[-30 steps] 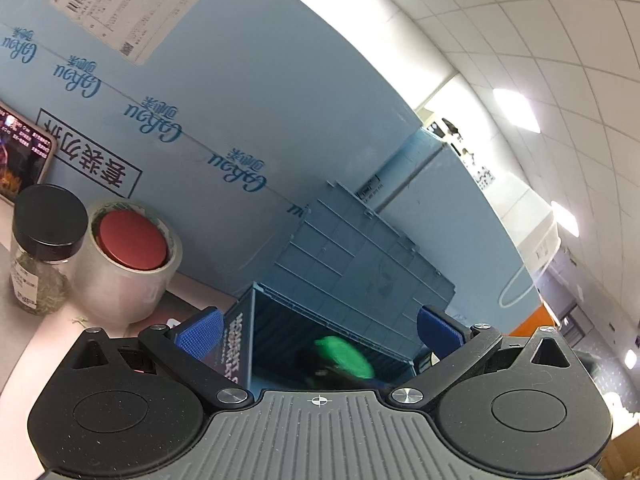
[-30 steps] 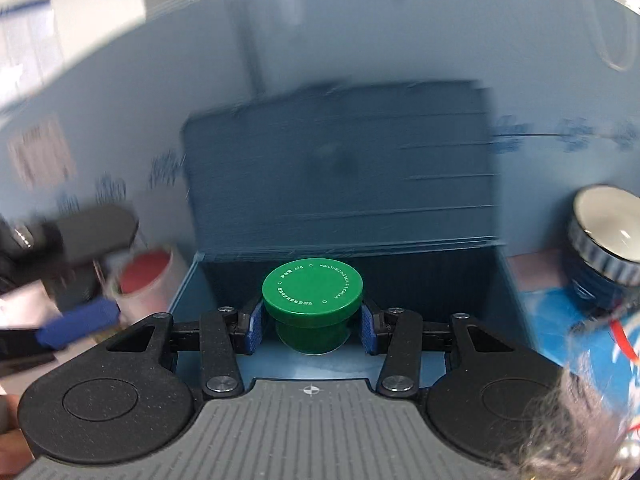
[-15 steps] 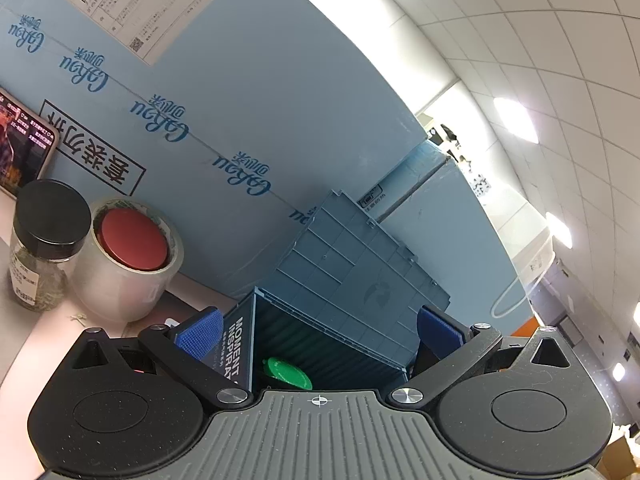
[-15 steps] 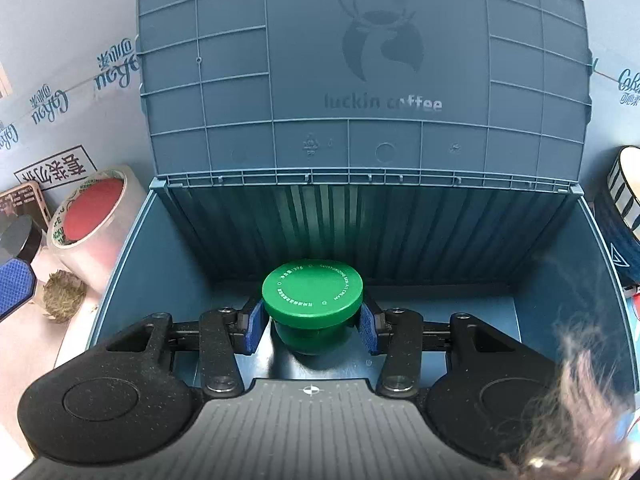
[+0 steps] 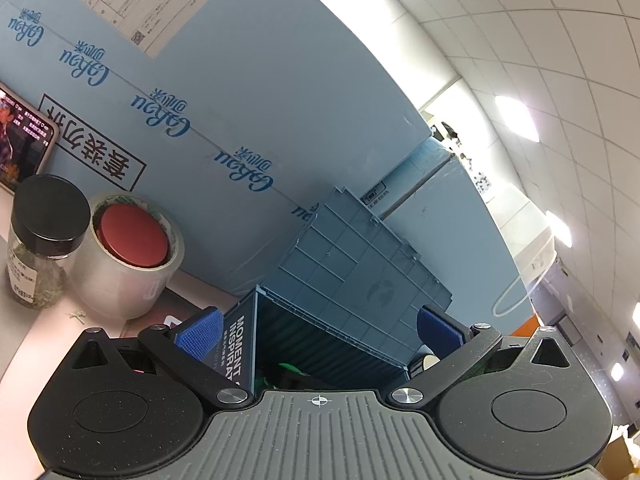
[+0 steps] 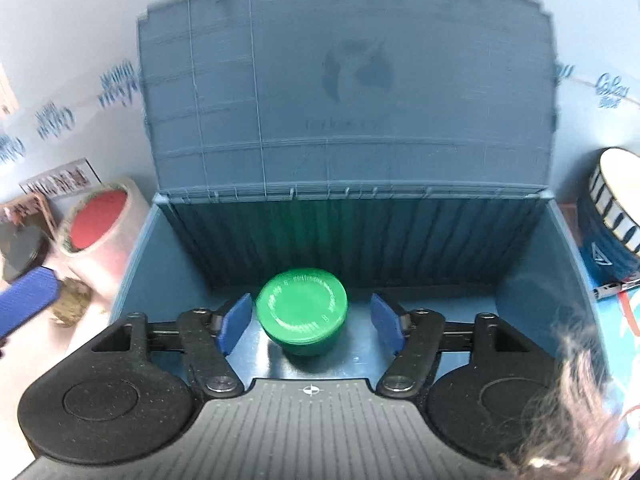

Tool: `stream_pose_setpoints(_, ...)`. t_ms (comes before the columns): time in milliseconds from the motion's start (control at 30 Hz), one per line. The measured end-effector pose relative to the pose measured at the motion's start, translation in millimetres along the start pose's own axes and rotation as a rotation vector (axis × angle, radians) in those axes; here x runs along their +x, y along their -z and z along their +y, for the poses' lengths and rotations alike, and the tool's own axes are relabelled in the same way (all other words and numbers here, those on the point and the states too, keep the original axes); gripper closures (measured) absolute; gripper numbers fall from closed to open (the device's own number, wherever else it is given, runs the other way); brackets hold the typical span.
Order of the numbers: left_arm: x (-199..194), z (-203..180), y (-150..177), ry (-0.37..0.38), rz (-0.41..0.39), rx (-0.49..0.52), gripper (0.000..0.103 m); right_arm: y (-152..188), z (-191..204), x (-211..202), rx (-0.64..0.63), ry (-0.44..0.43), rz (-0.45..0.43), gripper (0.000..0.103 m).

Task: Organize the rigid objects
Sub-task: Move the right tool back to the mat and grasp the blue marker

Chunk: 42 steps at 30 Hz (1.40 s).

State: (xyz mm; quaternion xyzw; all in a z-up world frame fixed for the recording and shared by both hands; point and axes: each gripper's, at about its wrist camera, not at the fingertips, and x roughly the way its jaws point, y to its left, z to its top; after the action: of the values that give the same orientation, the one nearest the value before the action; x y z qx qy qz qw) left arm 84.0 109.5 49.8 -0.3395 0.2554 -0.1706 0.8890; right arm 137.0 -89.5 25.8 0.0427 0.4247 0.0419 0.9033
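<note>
Ceiling (image 5: 520, 40) left; green jar (image 6: 302, 312) right

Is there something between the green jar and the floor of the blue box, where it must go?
Nothing visible. The green jar seems to rest already on the blue box floor, and the right gripper jaws stand open beside it.
</note>
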Motion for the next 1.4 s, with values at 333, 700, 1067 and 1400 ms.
stream_pose_setpoints(333, -10, -19, 5, 0.028, -0.025, 0.073, 0.000, 21, -36, -83, 0.052, -0.001, -0.267, 0.019)
stream_pose_setpoints(700, -21, -52, 19, 0.083, -0.018, 0.243, 0.000, 74, -112, -157, 0.129, 0.167, -0.505, 0.012)
stream_pose_setpoints(1067, 3, -101, 73, 0.142, 0.160, 0.550, 0.000, 130, -190, -159, 0.205, 0.427, -0.475, 0.011)
stream_pose_setpoints(1400, 19, -118, 111, 0.209, 0.295, 0.596, 0.000, 177, -235, -147, 0.246, 0.419, -0.488, 0.011)
